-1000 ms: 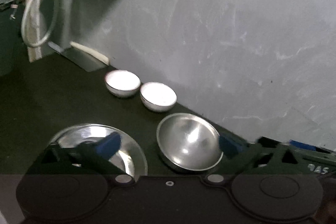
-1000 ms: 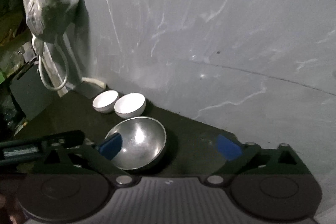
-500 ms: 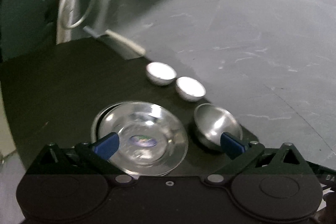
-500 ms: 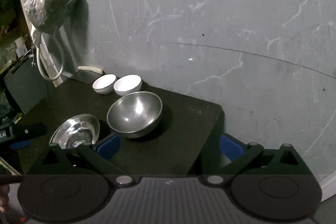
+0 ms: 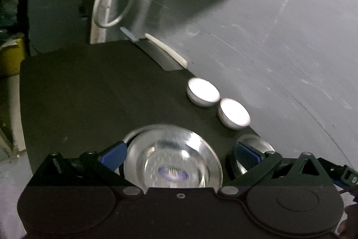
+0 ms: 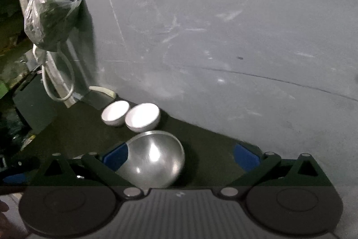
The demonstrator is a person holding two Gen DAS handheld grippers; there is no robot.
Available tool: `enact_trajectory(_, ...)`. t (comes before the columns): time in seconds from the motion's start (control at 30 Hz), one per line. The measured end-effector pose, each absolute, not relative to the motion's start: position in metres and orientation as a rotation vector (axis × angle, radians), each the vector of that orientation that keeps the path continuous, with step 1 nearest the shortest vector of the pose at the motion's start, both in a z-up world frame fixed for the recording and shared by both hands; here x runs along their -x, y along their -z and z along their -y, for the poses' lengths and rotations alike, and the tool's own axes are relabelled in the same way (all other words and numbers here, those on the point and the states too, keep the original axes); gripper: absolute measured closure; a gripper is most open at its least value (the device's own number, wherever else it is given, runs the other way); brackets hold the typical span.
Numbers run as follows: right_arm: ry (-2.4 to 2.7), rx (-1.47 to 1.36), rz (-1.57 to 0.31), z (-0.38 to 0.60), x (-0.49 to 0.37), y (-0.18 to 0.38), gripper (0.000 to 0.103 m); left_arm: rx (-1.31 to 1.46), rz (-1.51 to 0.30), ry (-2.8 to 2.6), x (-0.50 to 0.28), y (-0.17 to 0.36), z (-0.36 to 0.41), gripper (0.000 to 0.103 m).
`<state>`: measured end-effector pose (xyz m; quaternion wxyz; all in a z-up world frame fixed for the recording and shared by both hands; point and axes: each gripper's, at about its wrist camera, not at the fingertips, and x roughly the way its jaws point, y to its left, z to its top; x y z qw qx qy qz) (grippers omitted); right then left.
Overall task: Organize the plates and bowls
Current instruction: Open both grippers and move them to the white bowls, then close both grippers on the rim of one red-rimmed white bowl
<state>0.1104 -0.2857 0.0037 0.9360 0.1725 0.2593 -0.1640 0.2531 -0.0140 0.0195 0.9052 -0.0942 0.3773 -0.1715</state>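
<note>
Steel plate between wide left gripper fingers; right gripper wide over steel bowl.

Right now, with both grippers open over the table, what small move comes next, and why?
Probably lower the left gripper onto the steel plate and close on its near rim. Its jaws stand open with the plate between them, nothing is held, and the steel bowl and two white bowls sit apart by the wall, so the plate seems the nearest piece to move.

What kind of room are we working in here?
Probably a rough home kitchen or utility corner: steel bowl and two white bowls on a dark counter, bare grey wall, a bag hung on it.
</note>
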Motion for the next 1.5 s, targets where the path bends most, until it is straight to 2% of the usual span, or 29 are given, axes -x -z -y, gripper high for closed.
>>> enact_trajectory(0.37, 0.192, -0.483, -0.691, 0.335, -0.219, 0.033, 0.0, 0.03, -0.889, 0.225, -0.329, -0.025, 0.101, 0.001)
enact_trajectory(0.57, 0.142, -0.473, -0.682, 0.34, -0.24, 0.042, 0.001, 0.121, -0.942, 0.167, -0.364, -0.008, 0.122, 0.001)
enact_trajectory(0.77, 0.096, -0.46, -0.688, 0.347, -0.261, 0.046, 0.012, 0.126, -0.976, 0.181, -0.394, 0.007, 0.146, 0.001)
enact_trajectory(1.03, 0.074, -0.48, -0.749, 0.354, -0.292, 0.055, 0.035, 0.105, -1.039, 0.2, -0.418, 0.032, 0.165, 0.004)
enact_trajectory(1.23, 0.072, -0.473, -0.782, 0.355, -0.311, 0.062, 0.057, 0.088, -1.068, 0.262, -0.43, 0.046, 0.18, 0.029)
enact_trajectory(1.33, 0.068, -0.464, -0.791, 0.352, -0.316, 0.065, 0.066, 0.105, -1.086, 0.29, -0.432, 0.052, 0.185, 0.046)
enact_trajectory(1.4, 0.065, -0.459, -0.804, 0.351, -0.319, 0.067, 0.071, 0.118, -1.104, 0.311, -0.432, 0.058, 0.189, 0.066)
enact_trajectory(1.5, 0.058, -0.461, -0.813, 0.351, -0.32, 0.069, 0.071, 0.156, -1.119, 0.32, -0.43, 0.065, 0.19, 0.072)
